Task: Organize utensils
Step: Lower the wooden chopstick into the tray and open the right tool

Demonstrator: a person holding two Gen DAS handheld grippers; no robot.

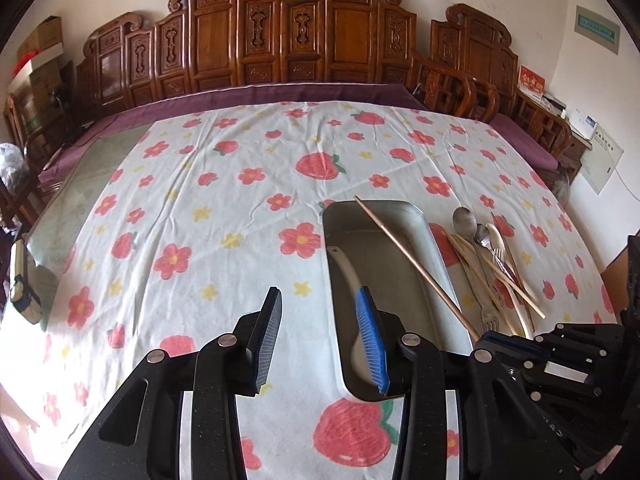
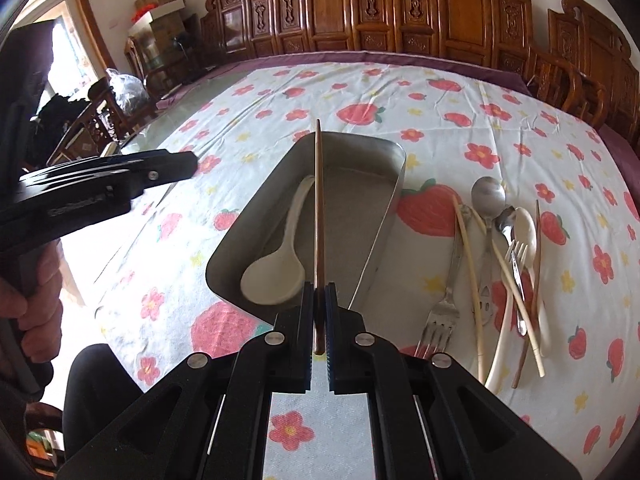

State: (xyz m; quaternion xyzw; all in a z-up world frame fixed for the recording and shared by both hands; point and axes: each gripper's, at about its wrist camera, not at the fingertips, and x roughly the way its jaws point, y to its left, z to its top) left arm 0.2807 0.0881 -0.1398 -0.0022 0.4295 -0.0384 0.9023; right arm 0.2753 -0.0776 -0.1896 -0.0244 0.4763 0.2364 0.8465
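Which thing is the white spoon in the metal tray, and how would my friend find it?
Start at the rectangular silver metal tray on the strawberry-and-flower tablecloth, left of the loose pile of forks, spoons and chopsticks. Inside lies the white plastic soup spoon, bowl toward the camera. It is the only utensil lying inside the tray; the brown wooden chopstick above it is pinched in the right tongs.

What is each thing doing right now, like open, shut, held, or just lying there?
Left claw: open, holding nothing.
Right claw: shut on brown chopstick, which it holds above the tray.
Metal tray: on the tablecloth, white spoon lying inside.
Utensil pile: loose on the tablecloth beside the tray.
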